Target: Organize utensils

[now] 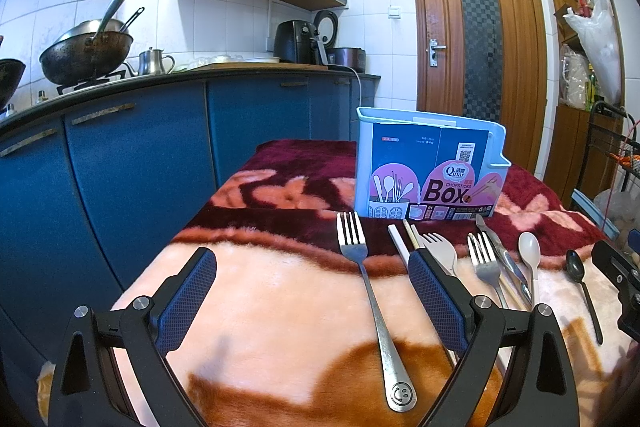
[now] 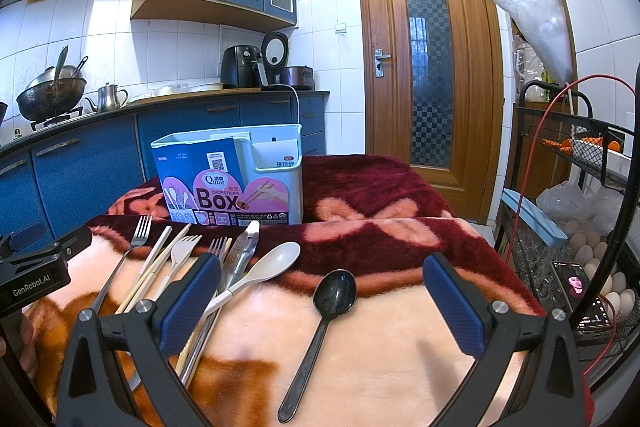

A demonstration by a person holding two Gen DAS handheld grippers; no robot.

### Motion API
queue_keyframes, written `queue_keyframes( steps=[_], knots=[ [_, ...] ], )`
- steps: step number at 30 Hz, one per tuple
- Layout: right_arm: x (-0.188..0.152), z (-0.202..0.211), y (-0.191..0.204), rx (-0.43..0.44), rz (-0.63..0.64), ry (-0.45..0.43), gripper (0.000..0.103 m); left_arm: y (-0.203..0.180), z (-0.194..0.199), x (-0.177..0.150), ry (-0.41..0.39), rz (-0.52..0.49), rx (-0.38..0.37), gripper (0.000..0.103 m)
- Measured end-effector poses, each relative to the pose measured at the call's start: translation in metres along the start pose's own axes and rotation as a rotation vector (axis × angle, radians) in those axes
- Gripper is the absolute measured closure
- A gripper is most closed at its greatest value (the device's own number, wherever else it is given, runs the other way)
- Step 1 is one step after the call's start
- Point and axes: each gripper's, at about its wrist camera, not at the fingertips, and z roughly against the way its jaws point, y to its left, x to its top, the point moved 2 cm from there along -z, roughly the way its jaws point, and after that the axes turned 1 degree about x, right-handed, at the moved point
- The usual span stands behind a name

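A pale blue chopsticks box [image 1: 428, 167] stands upright at the back of a blanket-covered table; it also shows in the right wrist view [image 2: 240, 179]. Utensils lie in a row before it. My left gripper [image 1: 312, 267] is open, with a steel fork [image 1: 370, 291] between its fingers. To its right lie chopsticks [image 1: 400, 239], a beige fork [image 1: 440, 247], another steel fork [image 1: 484, 263], a knife [image 1: 500, 251], a beige spoon [image 1: 530, 251] and a black spoon [image 1: 580, 275]. My right gripper [image 2: 322, 275] is open around the black spoon [image 2: 332, 299].
The pink and maroon blanket [image 1: 280, 307] covers the table. Blue kitchen cabinets [image 1: 120, 167] run along the left. A wire rack [image 2: 580, 227] with eggs and a phone stands at the right. A wooden door [image 2: 428, 67] is behind.
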Motion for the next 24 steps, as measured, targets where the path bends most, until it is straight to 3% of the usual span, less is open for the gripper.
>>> queue_keyframes(
  steps=[24],
  knots=[
    [-0.0009, 0.0005, -0.0026, 0.000, -0.005, 0.005, 0.000, 0.0012, -0.0012, -0.0047, 0.003, 0.011, -0.003, 0.006]
  ],
)
